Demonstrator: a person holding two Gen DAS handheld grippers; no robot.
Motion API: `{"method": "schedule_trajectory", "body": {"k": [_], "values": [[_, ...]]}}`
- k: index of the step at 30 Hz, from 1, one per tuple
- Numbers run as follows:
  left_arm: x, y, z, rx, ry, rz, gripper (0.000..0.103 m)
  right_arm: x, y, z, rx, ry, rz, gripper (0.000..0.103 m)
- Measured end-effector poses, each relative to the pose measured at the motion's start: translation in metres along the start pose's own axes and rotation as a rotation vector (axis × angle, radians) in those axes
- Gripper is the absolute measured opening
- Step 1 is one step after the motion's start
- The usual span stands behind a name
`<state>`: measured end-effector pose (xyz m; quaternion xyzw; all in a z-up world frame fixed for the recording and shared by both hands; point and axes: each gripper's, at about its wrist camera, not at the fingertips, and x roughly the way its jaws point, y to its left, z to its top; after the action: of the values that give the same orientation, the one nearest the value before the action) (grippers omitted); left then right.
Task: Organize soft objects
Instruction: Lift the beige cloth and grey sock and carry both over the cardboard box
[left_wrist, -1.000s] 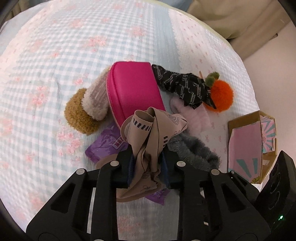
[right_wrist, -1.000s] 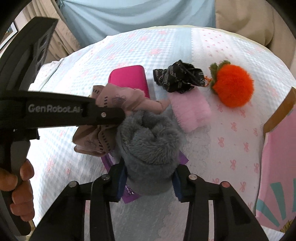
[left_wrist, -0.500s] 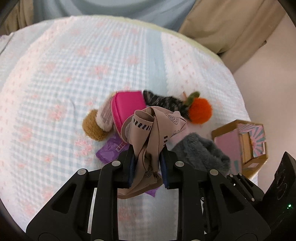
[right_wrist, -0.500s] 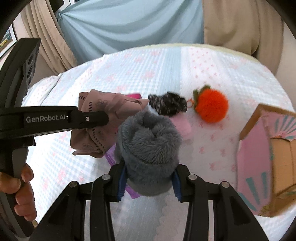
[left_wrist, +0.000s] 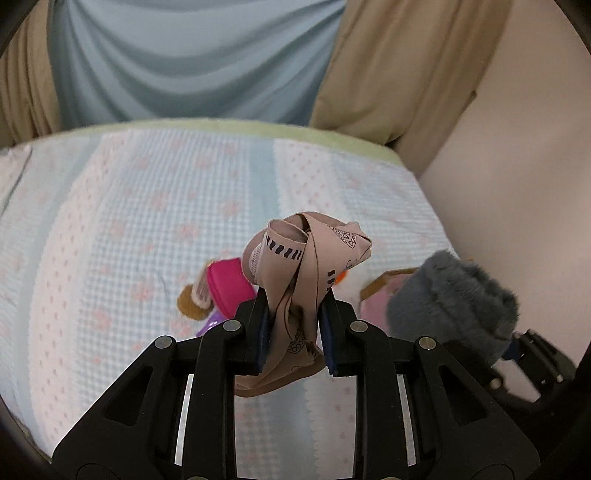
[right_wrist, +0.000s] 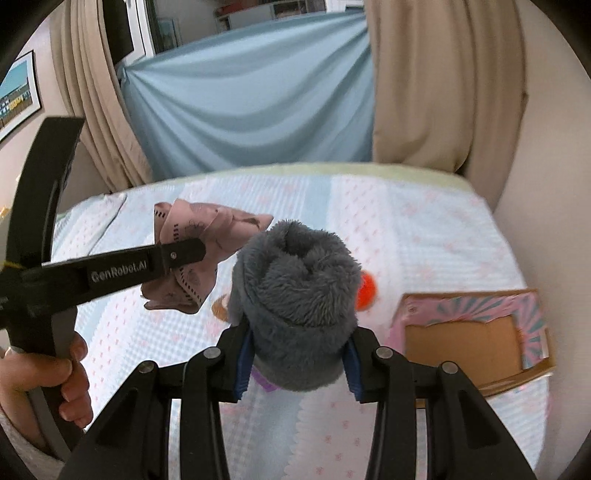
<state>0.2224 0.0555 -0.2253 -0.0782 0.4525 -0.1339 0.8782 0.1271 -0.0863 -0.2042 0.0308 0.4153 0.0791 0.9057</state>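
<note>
Black fingers of the left gripper (left_wrist: 295, 328) are clamped on a bunched beige printed cloth (left_wrist: 306, 258), which stands up out of the jaws in a loose knot and trails a fold below the blue pads. In the right wrist view the same cloth (right_wrist: 199, 251) juts out past the tip of that gripper's arm, held up above the bedspread; a hand (right_wrist: 55, 380) wraps the handle at the lower left edge.

The right gripper (right_wrist: 299, 354) is closed on a fluffy grey rolled item (right_wrist: 299, 280), pinched at its lower part between the blue pads, its rounded top rising above the fingers. From the left wrist view this grey roll (left_wrist: 450, 295) sits just to the right of the beige cloth, at about the same height and apart from it.

Below and beyond both lies the checked blue-and-pink bedspread (left_wrist: 129, 240). On it, partly hidden behind the cloth, are a magenta pouch (left_wrist: 227, 288), a brown-and-cream plush piece (left_wrist: 192, 301) touching its left side, and a purple packet (left_wrist: 210, 325) at its near edge. An orange pompom (right_wrist: 365, 290) peeks out right of the grey roll, and further right an open cardboard box (right_wrist: 472, 332) with a pink patterned rim rests near the bed's edge. Beyond hang a pale blue sheet (right_wrist: 251, 122) and beige curtains (right_wrist: 443, 85).
</note>
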Motion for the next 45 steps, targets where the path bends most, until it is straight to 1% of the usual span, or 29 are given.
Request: {"method": "schedule_trajectory", "body": {"k": [2,4,6,11,15,17,19,22,25,28,33,35,39,45], "values": [[-0.013,-0.018,0.003,0.015,-0.013,0.001,0.02,-0.026,-0.01,0.005,0.004,-0.022,-0.013,0.038],[-0.022,-0.034,0.002,0.02,-0.021,0.001,0.02,-0.041,-0.021,0.012,0.013,-0.036,-0.019,0.038],[-0.031,-0.058,0.0,0.026,-0.03,0.008,0.02,-0.059,-0.035,0.015,0.018,-0.05,-0.026,0.038],[-0.04,-0.117,-0.01,0.008,-0.045,0.022,0.02,-0.101,-0.088,0.021,0.009,-0.072,-0.045,0.038],[-0.035,-0.167,-0.015,-0.008,-0.055,0.024,0.02,-0.12,-0.129,0.027,-0.005,-0.082,-0.063,0.038],[-0.029,-0.19,-0.017,-0.013,-0.059,0.017,0.02,-0.122,-0.152,0.029,-0.013,-0.087,-0.084,0.038],[-0.021,-0.209,-0.02,-0.009,-0.052,0.011,0.02,-0.124,-0.168,0.03,-0.006,-0.085,-0.099,0.038],[-0.005,-0.235,-0.024,0.013,-0.022,0.011,0.02,-0.122,-0.199,0.031,0.021,-0.067,-0.127,0.038],[0.019,-0.254,-0.025,0.031,0.024,0.009,0.02,-0.11,-0.226,0.03,0.056,-0.015,-0.16,0.038],[0.046,-0.27,-0.028,0.068,0.07,0.017,0.02,-0.086,-0.257,0.026,0.113,0.053,-0.182,0.038],[0.092,-0.283,-0.035,0.089,0.139,0.03,0.02,-0.046,-0.292,0.015,0.158,0.151,-0.198,0.038],[0.115,-0.287,-0.039,0.092,0.179,0.041,0.02,-0.026,-0.306,0.012,0.164,0.196,-0.191,0.038],[0.158,-0.288,-0.049,0.114,0.255,0.07,0.02,0.016,-0.324,0.003,0.181,0.279,-0.169,0.038],[0.22,-0.283,-0.065,0.123,0.368,0.112,0.02,0.075,-0.337,-0.01,0.171,0.408,-0.12,0.038]]}}
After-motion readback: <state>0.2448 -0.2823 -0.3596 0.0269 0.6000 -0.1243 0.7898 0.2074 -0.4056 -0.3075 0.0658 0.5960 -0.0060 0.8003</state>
